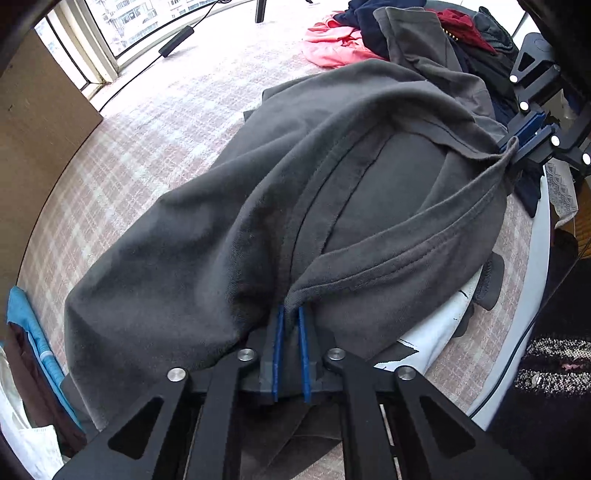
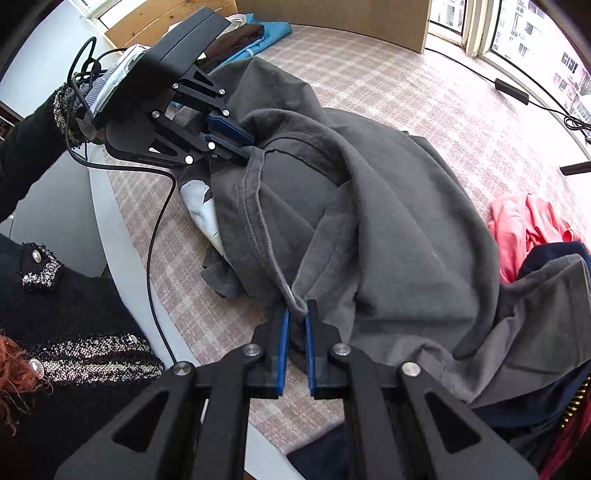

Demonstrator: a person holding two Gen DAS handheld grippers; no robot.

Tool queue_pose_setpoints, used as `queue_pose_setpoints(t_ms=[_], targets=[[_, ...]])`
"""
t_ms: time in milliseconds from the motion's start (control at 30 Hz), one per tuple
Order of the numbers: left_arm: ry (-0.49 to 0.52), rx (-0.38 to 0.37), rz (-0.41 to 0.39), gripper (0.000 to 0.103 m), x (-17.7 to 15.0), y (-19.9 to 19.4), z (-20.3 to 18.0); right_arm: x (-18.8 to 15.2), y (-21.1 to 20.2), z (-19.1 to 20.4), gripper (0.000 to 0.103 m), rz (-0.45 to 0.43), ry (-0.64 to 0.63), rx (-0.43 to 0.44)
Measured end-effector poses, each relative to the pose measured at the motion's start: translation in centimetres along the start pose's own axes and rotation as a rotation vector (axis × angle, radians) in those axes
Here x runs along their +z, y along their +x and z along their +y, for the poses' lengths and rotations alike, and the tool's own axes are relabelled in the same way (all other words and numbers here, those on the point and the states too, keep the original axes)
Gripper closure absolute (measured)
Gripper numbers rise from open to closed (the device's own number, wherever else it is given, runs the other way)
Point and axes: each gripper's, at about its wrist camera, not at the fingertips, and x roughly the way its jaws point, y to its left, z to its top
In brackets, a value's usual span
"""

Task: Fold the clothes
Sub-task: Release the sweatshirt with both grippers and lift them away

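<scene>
A dark grey T-shirt (image 1: pixel 207 229) lies bunched on the table's plaid cloth (image 1: pixel 155 122). My left gripper (image 1: pixel 291 310) is shut on the hem at one corner, the cloth pinched between its blue pads. My right gripper (image 2: pixel 298 306) is shut on the hem at the other corner. In the right wrist view the grey T-shirt (image 2: pixel 399 229) spreads ahead, and the left gripper (image 2: pixel 246 147) bites its far edge. In the left wrist view the right gripper (image 1: pixel 511 147) shows at the far right, clamped on the same hem. The hem band arches between both grippers.
A pile of clothes sits at the table's far side: a pink garment (image 1: pixel 332 48), a navy one (image 1: pixel 373 22), a red one (image 1: pixel 458 26). A white printed garment (image 2: pixel 205 214) lies under the shirt. A blue cloth (image 1: pixel 29 332) lies at the left. A person's dark sleeve (image 2: pixel 33 147) and a cable (image 2: pixel 155 236) are near the table edge.
</scene>
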Motion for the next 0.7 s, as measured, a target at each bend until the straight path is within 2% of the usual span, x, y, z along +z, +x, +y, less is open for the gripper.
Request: queue_pose_setpoints(t_ms=[100,133,233,333,433,467,500,533,567,600,667,700], targets=[[-0.057,-0.05,-0.074,0.1,-1.0,-3.3,0.3,0.0,-1.2,-0.2,0.095,-0.054,0.026,-0.012],[-0.065,-0.046,-0.106,0.1,-1.5,-4.9,0.3,0.2,-2.0,-0.3,0.095,-0.08,0.034,-0.021],[-0.12,0.009,-0.183,0.1,-1.8,-9.4,1.7,1.0,-4.6,-0.8,0.095,-0.162,0.053,-0.049],[-0.168,0.055,-0.297,0.1,0.2,-14.3,4.8,4.4,-7.9,-1.8,0.095,-0.249,0.023,-0.118],[-0.192,0.23,-0.404,0.1,4.7,-16.7,8.5,10.0,-10.8,-3.8,0.096,-0.36,0.008,-0.241],[-0.235,0.284,-0.415,0.097,6.3,-16.4,10.3,12.1,-11.4,-5.2,0.096,-0.412,0.037,-0.309],[-0.279,0.337,-0.427,0.084,8.0,-16.1,12.1,14.2,-11.7,-6.7,0.095,-0.449,0.066,-0.373],[-0.323,0.395,-0.432,0.074,9.7,-15.8,13.8,16.2,-11.2,-8.4,0.092,-0.443,0.1,-0.417],[-0.373,0.491,-0.37,0.069,10.7,-14.7,15.4,17.6,-10.4,-10.0,0.09,-0.403,0.136,-0.426],[-0.4,0.516,-0.323,0.077,10.9,-14.0,16.4,18.3,-9.9,-11.2,0.089,-0.36,0.17,-0.417],[-0.407,0.409,-0.372,0.075,8.4,-14.8,16.6,17.3,-9.5,-12.3,0.083,-0.325,0.181,-0.342],[-0.409,0.358,-0.394,0.072,7.1,-15.2,16.6,16.0,-9.4,-12.4,0.066,-0.32,0.17,-0.305]])
